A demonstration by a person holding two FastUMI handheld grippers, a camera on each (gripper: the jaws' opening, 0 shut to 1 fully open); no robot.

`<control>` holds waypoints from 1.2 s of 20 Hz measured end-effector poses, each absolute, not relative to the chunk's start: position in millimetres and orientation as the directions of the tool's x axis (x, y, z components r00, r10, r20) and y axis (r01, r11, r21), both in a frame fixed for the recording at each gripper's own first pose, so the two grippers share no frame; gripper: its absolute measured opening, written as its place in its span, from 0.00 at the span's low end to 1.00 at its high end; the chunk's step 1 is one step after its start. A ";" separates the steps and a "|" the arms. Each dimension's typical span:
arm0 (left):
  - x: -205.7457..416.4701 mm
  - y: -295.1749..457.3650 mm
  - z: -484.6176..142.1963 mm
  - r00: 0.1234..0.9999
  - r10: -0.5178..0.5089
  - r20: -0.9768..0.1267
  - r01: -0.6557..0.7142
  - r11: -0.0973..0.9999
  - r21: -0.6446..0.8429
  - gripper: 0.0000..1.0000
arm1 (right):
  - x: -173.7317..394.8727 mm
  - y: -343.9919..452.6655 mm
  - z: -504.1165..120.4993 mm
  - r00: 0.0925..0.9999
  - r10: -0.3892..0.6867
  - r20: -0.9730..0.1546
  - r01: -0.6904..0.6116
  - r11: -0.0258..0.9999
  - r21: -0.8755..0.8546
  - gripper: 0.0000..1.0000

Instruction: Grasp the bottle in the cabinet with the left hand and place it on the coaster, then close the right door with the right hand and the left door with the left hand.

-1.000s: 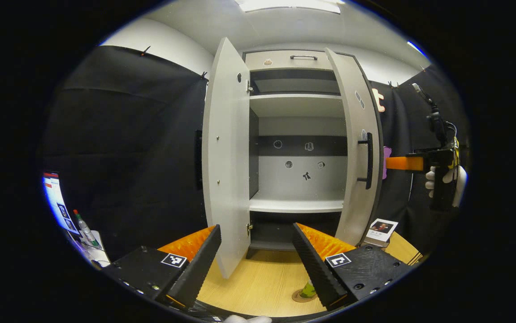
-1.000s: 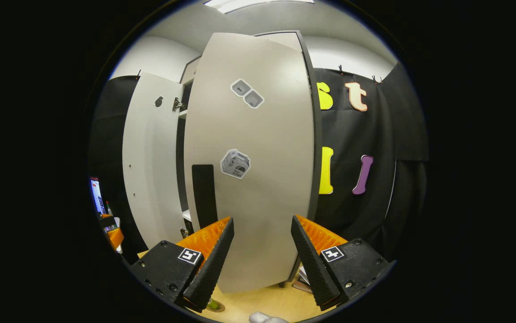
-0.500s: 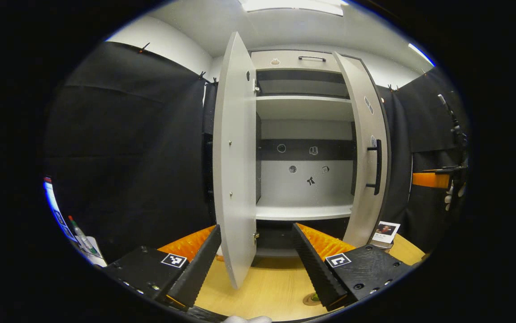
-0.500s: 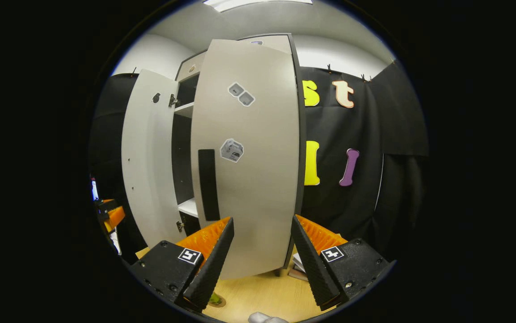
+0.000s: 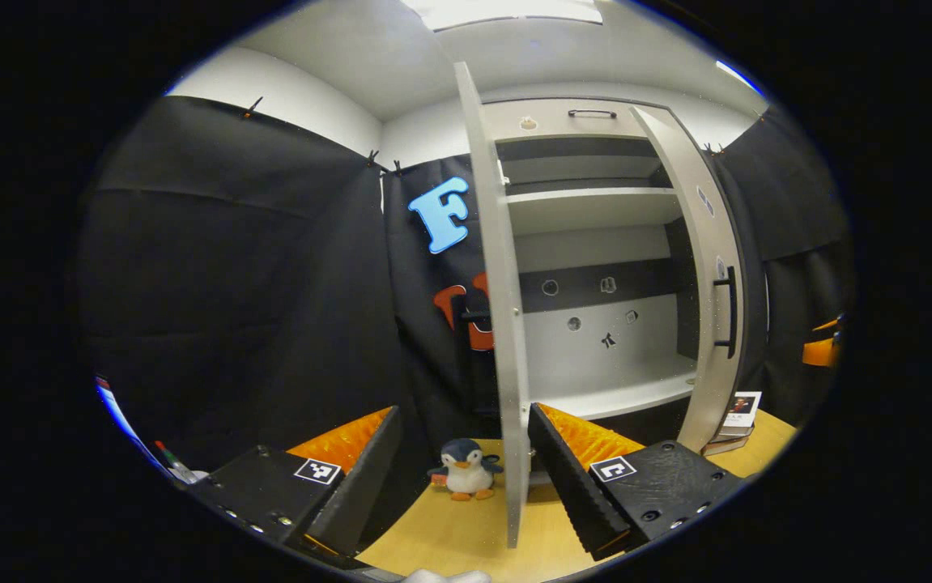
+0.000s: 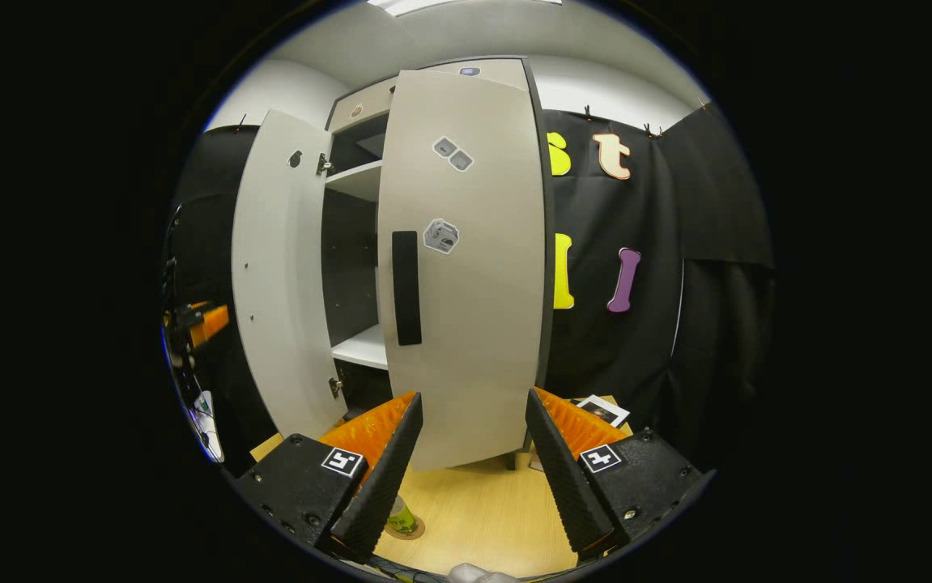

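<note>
The grey cabinet stands with both doors ajar and bare shelves. In the left gripper view the left door is edge-on, just ahead between my fingers, and my left gripper is open and holds nothing. The right door, with its black handle, faces my right gripper, which is open a short way in front of it. A green bottle stands on the round coaster on the wooden table, partly hidden by my finger. The left gripper shows far left.
A small penguin toy sits on the table left of the left door. A stack of books lies by the cabinet's right foot, also seen as books. The right gripper shows at the far right edge.
My left gripper has shifted left, so the left door now shows edge-on and the penguin has come into view. My right gripper has drawn back from the right door.
</note>
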State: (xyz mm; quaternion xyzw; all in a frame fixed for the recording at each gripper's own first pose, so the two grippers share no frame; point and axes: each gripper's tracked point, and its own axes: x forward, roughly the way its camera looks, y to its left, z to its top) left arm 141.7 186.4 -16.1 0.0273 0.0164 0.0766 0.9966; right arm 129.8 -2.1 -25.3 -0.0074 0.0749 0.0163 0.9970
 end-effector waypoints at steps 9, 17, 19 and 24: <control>190.3 265.1 10.7 0.977 0.212 -0.018 -0.211 0.977 0.036 0.96 | 127.4 -16.6 -27.1 0.985 -0.004 -0.170 0.000 1.000 -0.020 0.80; 226.2 266.4 -5.2 0.983 0.174 -0.061 -0.174 0.985 0.009 0.96 | 116.7 -44.7 -30.1 0.981 -0.052 -0.185 0.050 0.999 -0.015 0.80; 228.2 259.3 -5.9 0.985 0.166 -0.055 -0.165 0.986 0.007 0.92 | 116.1 -48.2 -30.7 0.981 -0.056 -0.188 0.055 0.998 -0.010 0.80; 227.4 254.1 -7.1 0.988 0.144 -0.055 -0.146 0.989 -0.023 0.92 | 114.3 -48.5 -34.3 0.980 -0.049 -0.190 0.049 0.999 -0.003 0.80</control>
